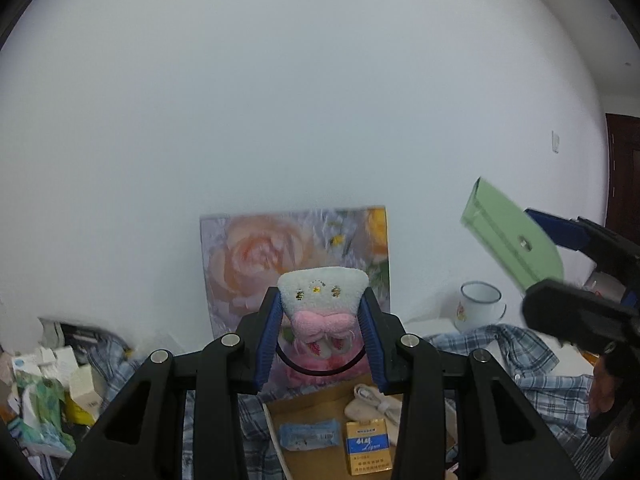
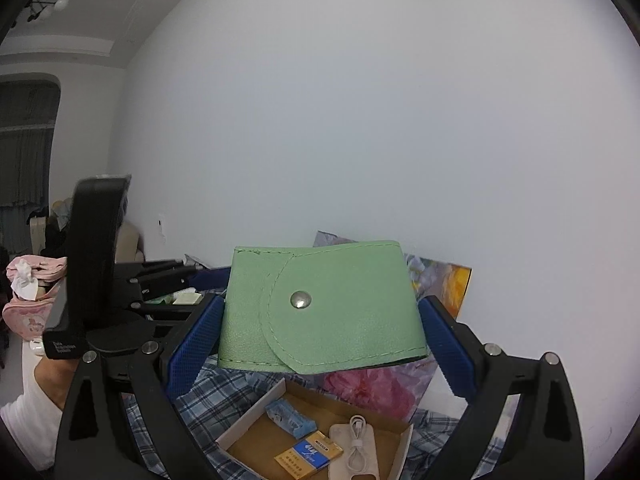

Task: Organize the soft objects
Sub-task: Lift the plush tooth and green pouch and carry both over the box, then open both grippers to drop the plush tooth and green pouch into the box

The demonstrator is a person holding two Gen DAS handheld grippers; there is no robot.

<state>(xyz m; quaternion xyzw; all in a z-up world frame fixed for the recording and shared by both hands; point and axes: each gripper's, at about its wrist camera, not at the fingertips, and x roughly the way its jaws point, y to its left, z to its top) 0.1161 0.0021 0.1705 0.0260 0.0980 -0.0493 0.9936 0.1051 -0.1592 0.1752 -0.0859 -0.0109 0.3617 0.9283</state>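
Note:
My left gripper [image 1: 322, 308] is shut on a white and pink plush hair tie [image 1: 323, 300], held up in the air above the cardboard box [image 1: 316, 404]; its black elastic loop hangs below. My right gripper [image 2: 322, 328] is shut on a green snap-button pouch [image 2: 324, 304], also held in the air above the box [image 2: 264, 440]. In the left wrist view the pouch [image 1: 508, 236] and the right gripper show at the right.
The box holds a blue tissue pack [image 2: 292, 418], a yellow and blue cigarette pack [image 2: 308, 454], a beige case with a white cable [image 2: 356, 446]. It lies on plaid cloth [image 1: 532, 360]. A floral bag [image 1: 248, 256] leans on the wall. A white mug [image 1: 478, 306] stands right; boxes [image 1: 48, 392] clutter the left.

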